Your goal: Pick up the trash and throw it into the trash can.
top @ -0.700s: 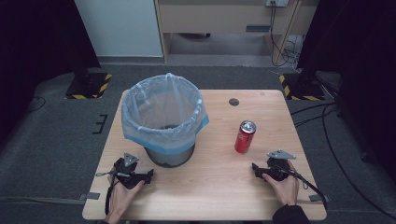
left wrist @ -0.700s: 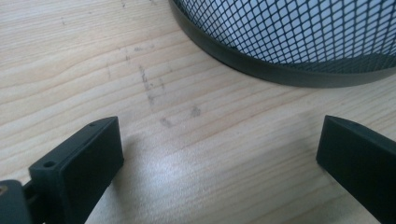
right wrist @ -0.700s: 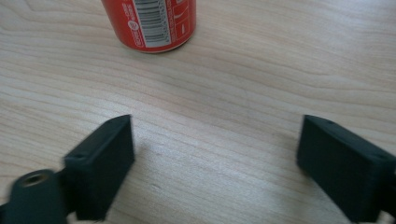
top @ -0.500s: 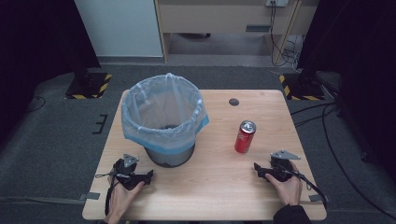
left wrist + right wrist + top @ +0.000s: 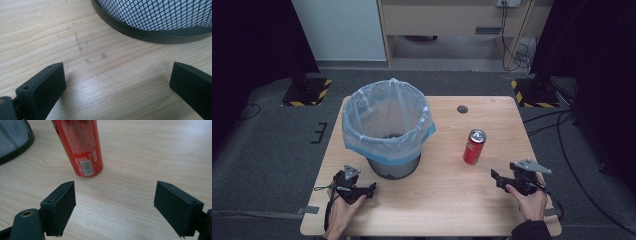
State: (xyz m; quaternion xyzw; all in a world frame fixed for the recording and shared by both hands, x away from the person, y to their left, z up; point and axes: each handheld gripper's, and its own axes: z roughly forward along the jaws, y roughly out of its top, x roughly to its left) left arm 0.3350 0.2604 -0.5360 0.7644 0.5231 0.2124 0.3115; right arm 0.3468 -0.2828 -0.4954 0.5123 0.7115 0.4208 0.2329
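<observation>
Resting low on the table, left gripper and right gripper fingers both spread, grasping nothing. Standing upright right of centre, red can; nothing seemingly done, bin waiting.

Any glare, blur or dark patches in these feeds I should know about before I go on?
High view: table evenly lit, surroundings very dark. Left gripper view: soft sheen on the wood between the open jaws; mesh bin sharp. Right gripper view: red can slightly soft, its print unreadable, top cropped.

Bare table lies between the bin and the upright can.
</observation>
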